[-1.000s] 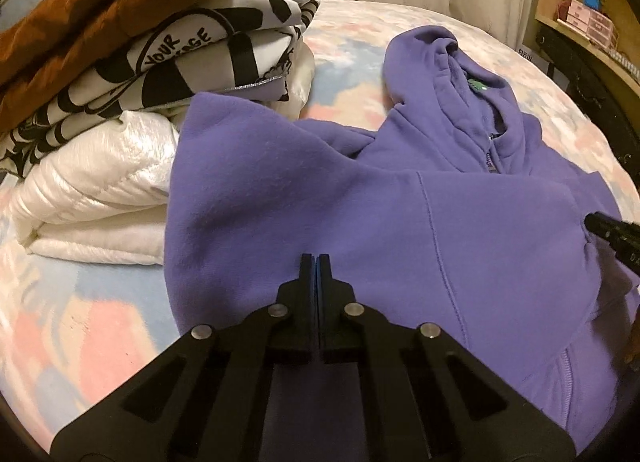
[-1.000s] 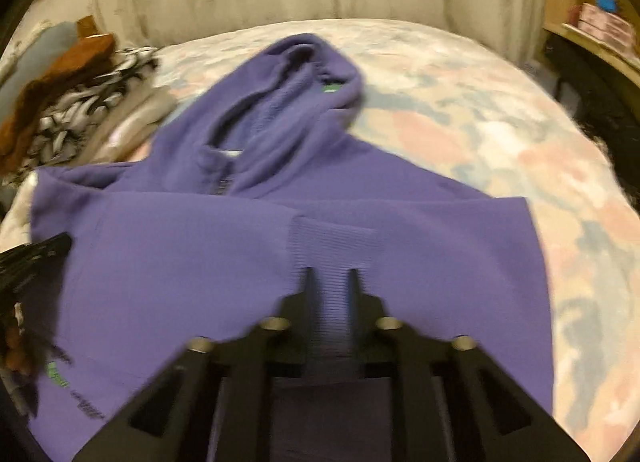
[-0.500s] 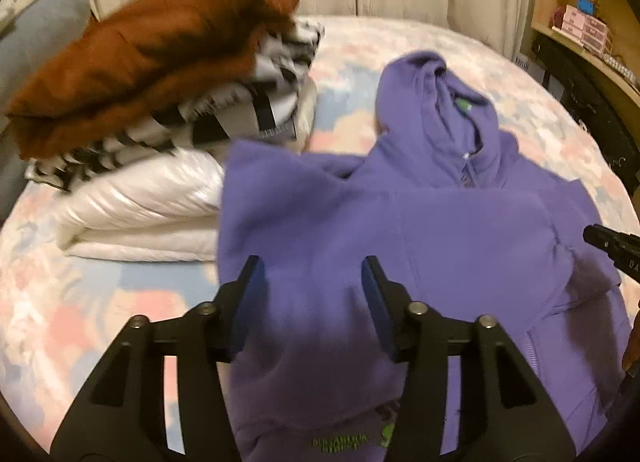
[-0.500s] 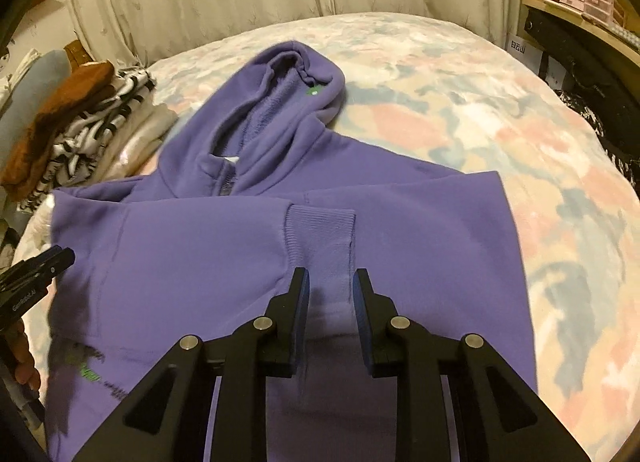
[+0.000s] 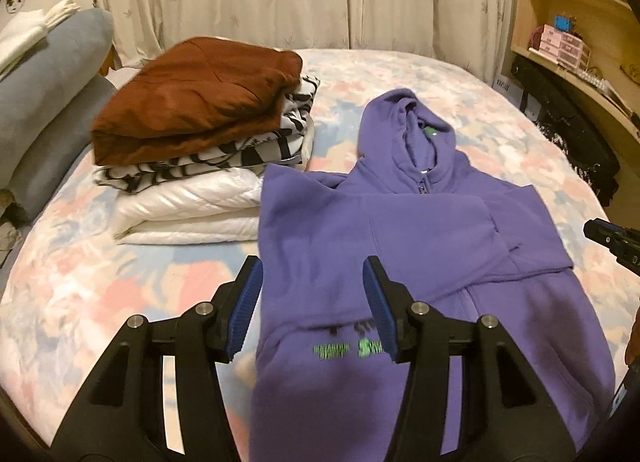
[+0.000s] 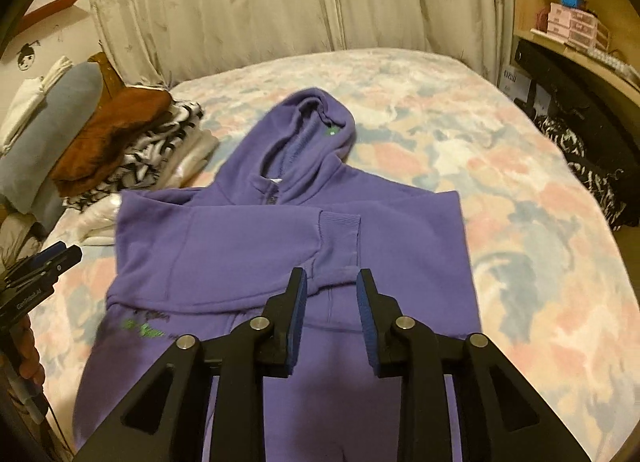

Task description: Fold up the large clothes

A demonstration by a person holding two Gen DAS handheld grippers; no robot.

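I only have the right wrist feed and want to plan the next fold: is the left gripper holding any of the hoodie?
Observer: No. The left gripper is open above the purple hoodie, near its green print, with nothing between its pads.
Operator: My view of the folded pile is blurred. How close is the hoodie to it?
Observer: In the left wrist view, the hoodie's shoulder corner lies right against the white padded jacket at the bottom of the pile. I cannot tell whether it overlaps.
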